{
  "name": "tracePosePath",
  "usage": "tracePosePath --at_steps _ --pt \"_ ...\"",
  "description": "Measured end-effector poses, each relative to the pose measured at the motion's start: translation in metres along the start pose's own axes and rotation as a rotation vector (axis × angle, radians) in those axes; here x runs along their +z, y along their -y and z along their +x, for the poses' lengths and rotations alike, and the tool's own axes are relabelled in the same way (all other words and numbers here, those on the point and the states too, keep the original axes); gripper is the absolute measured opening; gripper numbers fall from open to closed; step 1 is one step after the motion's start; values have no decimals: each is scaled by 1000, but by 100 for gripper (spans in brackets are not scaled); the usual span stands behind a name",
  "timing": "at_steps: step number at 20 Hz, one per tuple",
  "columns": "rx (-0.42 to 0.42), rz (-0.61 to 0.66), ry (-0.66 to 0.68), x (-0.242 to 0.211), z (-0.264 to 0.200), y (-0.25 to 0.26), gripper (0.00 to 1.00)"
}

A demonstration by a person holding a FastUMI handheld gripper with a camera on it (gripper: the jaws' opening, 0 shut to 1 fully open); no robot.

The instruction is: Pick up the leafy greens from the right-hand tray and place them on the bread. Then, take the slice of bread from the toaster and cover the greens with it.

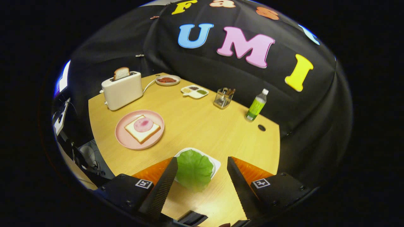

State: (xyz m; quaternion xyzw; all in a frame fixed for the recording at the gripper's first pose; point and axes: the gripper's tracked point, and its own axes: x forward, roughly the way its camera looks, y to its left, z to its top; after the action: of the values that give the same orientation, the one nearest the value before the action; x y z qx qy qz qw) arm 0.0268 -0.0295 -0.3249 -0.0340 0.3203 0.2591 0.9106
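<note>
green bottle (256,108), clear cup (223,98), divided dish (194,91), sauce plate (167,80)

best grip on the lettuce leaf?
Probably the near edge of the leaf, where it overhangs the white tray toward the gripper. Come from above on that near side and pinch the thin rim; the leaf lies flat, so elsewhere the tray is in the way. The fingers are open, the leaf between them.

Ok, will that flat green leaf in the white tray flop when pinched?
Probably. The ruffled green leaf looks thin and light, so it may droop. It overhangs the white tray, giving the open gripper an edge; the smooth surface might slip.
</note>
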Motion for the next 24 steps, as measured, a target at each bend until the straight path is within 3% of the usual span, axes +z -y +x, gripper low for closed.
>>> tracePosePath --at_steps 5,10,16,20,23,24 --pt "99 18 -153 -45 50 -14 93" --pt "123 14 -231 -59 84 -15 87" --pt "152 7 -329 -81 98 -22 68" --pt "137 98 -349 -80 102 -18 56" --pt "116 126 -333 -78 104 -16 9" --pt "107 120 -334 -78 104 -15 6"
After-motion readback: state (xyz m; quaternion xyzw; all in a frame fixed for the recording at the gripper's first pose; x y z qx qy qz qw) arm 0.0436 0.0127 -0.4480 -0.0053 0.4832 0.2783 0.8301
